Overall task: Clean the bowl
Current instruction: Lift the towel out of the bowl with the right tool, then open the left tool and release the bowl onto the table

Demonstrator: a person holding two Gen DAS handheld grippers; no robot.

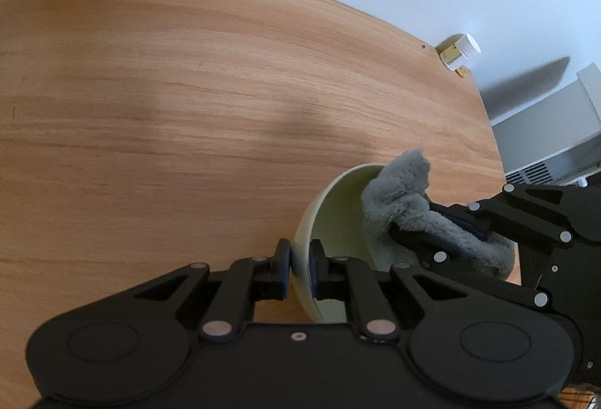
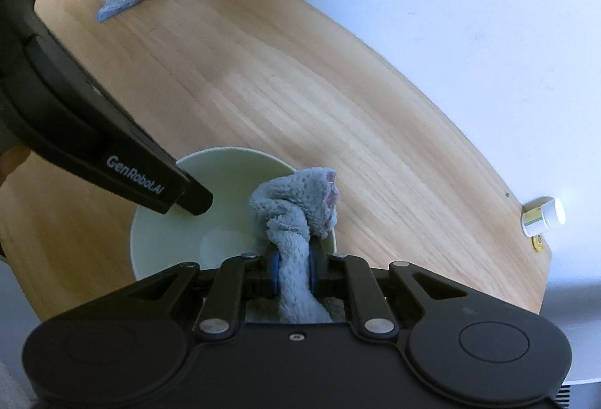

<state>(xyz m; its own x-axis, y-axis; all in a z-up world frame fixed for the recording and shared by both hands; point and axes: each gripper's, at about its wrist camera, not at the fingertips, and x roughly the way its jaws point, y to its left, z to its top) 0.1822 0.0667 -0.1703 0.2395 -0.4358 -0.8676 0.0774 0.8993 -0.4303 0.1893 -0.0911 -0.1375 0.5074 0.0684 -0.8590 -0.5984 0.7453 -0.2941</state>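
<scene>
Pale green round ceramic bowl (image 1: 338,221) tilted on the wooden counter (image 1: 150,108), rim pinched by left tool (image 1: 299,264). Fluffy grey cloth (image 2: 296,221) clamped in right tool (image 2: 294,268), inside the bowl's wall. Risk: hard wiping could twist the rim loose.

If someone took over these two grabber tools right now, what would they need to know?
Left gripper: shut on the bowl rim, one finger inside, one outside, steadying it on the table.
Right gripper: shut on the grey cloth, whose bunched end sits at the bowl's inner wall and rim.
Done: bowl gripped, cloth in the bowl, wiping apparently under way.
Left: wipe the rest of the inside, then lift the cloth out and release the bowl. How clean it is cannot be judged.
</scene>
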